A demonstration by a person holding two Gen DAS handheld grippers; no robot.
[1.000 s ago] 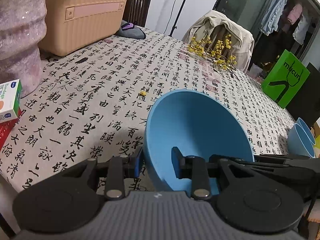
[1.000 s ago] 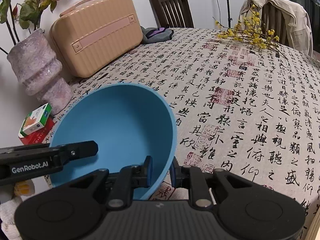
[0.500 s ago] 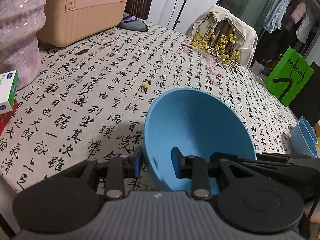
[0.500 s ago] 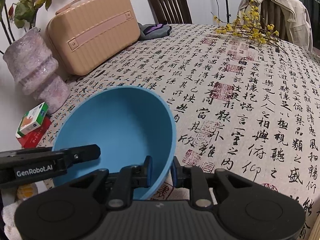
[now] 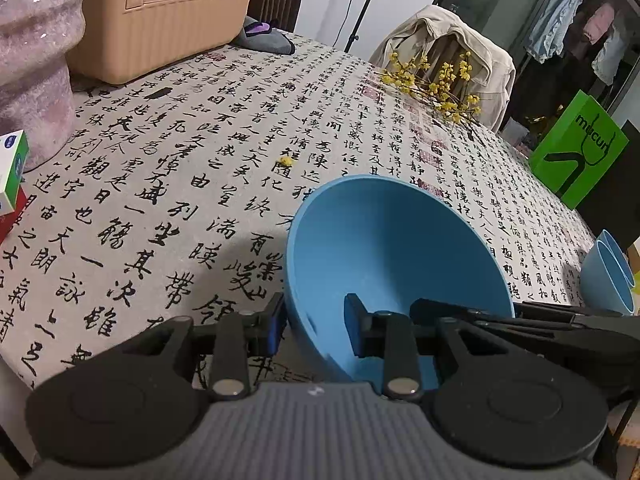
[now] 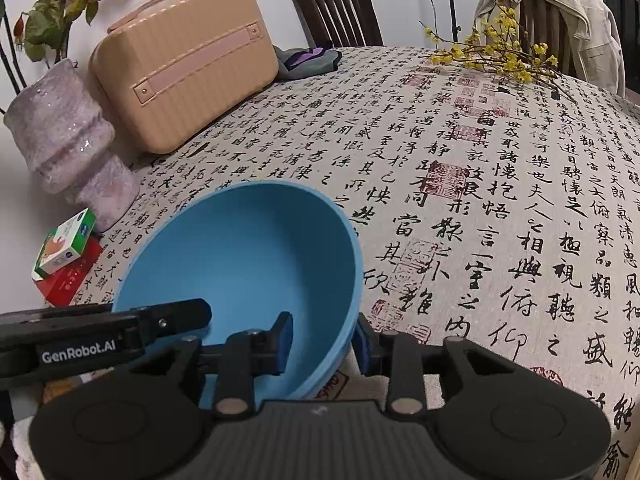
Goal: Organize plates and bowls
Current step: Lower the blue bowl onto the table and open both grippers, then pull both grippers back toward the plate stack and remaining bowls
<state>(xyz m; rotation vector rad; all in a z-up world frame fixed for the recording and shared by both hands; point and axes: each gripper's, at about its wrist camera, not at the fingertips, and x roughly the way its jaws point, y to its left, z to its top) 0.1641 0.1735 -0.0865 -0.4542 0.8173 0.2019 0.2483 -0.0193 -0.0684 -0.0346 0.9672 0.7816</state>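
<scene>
A large blue bowl (image 5: 392, 248) (image 6: 248, 256) sits at the near edge of the table (image 6: 500, 208), between both grippers. My left gripper (image 5: 314, 328) straddles the bowl's left rim, one pad outside and one inside; its jaws are opening and the inner pad stands off the wall. My right gripper (image 6: 322, 340) straddles the right rim; its jaws are opening too, with a gap on each side of the wall. One of the left gripper's fingers (image 6: 176, 316) reaches inside the bowl in the right wrist view. Two nested smaller blue bowls (image 5: 608, 276) stand at the far right.
A tan suitcase (image 6: 184, 80) and a pink vase (image 6: 68, 140) stand at the back left, with small boxes (image 6: 66, 248) beside the vase. A yellow flower branch (image 6: 500, 56) lies at the far side. A green bag (image 5: 580, 152) stands beyond the right edge.
The right gripper's jaws have spread apart off the bowl's rim. The left gripper's jaws look almost the same. The bowl has stayed between them at the table's near edge.
</scene>
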